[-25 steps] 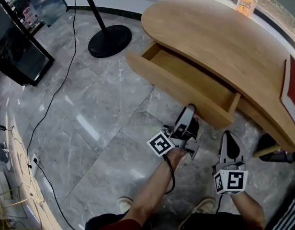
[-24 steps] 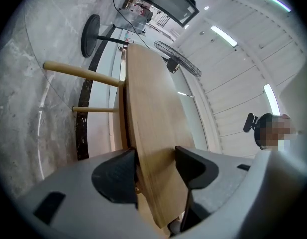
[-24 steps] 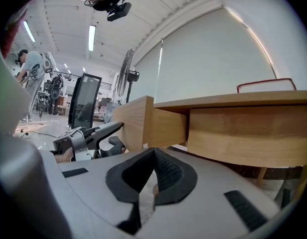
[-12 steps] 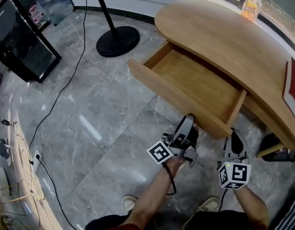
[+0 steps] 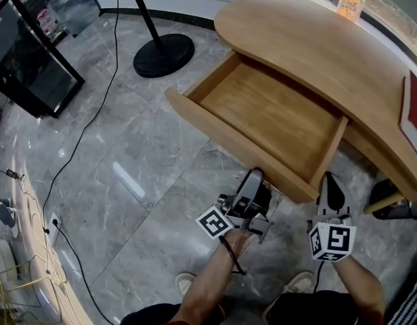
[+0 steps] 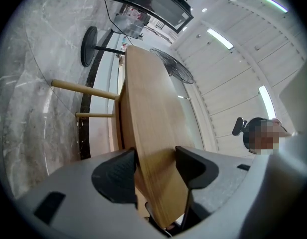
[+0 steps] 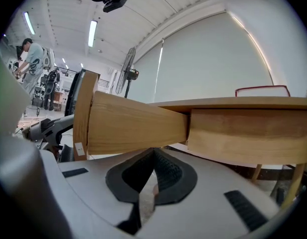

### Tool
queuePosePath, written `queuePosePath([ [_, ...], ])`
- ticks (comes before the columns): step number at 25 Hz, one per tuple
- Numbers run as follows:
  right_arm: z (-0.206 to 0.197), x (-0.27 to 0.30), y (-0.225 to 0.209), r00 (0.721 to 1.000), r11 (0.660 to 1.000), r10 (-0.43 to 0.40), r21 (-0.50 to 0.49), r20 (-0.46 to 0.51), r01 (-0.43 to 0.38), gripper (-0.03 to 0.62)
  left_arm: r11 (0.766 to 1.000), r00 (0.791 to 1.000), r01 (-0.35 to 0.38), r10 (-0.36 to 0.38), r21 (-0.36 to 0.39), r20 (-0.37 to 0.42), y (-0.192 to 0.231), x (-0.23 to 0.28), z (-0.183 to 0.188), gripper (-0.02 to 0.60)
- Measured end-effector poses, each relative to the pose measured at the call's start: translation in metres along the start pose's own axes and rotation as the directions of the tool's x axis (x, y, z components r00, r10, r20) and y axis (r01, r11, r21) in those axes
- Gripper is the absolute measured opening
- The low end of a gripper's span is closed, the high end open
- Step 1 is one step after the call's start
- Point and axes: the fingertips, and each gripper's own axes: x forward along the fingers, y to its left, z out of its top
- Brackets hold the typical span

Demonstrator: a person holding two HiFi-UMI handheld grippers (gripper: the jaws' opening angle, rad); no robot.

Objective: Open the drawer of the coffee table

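The wooden coffee table (image 5: 317, 39) has its drawer (image 5: 269, 117) pulled far out, and its bare inside shows in the head view. My left gripper (image 5: 256, 183) is shut on the drawer's front panel (image 5: 222, 137) near its right end. In the left gripper view the panel (image 6: 153, 133) sits clamped between the two dark pads (image 6: 116, 176). My right gripper (image 5: 331, 185) is just below the drawer's right corner, shut with nothing in it. In the right gripper view its jaws (image 7: 153, 171) meet under the drawer's side (image 7: 133, 123).
An orange bottle (image 5: 348, 2) stands at the table's far edge and a red item (image 5: 415, 114) lies at its right. A black stand base (image 5: 163, 55), a dark screen (image 5: 32, 59) and floor cables (image 5: 93, 114) are to the left. The person's shoes (image 5: 188, 283) are near the bottom.
The drawer has slid further out of the table, toward the person, with my left gripper clamped on its front. My right gripper stayed shut beside the drawer's right corner.
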Motion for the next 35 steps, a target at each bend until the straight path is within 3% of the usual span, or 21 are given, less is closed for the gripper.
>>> queuePosePath([
  [11,0.003,0.000,0.001,1.000,1.000,-0.001,0.011,0.005,0.001,-0.005,1.000,1.000,0.014,-0.014,-0.001,0.011,-0.007,-0.013,0.002,0.259],
  [25,-0.007,0.003,0.009,1.000,1.000,0.018,-0.015,-0.016,-0.018,-0.005,0.998,1.000,0.027,-0.028,-0.050,-0.003,0.020,-0.030,-0.002,0.265],
  [35,-0.013,0.006,0.014,0.999,0.999,0.031,-0.025,-0.034,-0.032,-0.005,0.995,0.999,-0.032,0.033,-0.093,0.014,0.049,-0.051,-0.006,0.264],
])
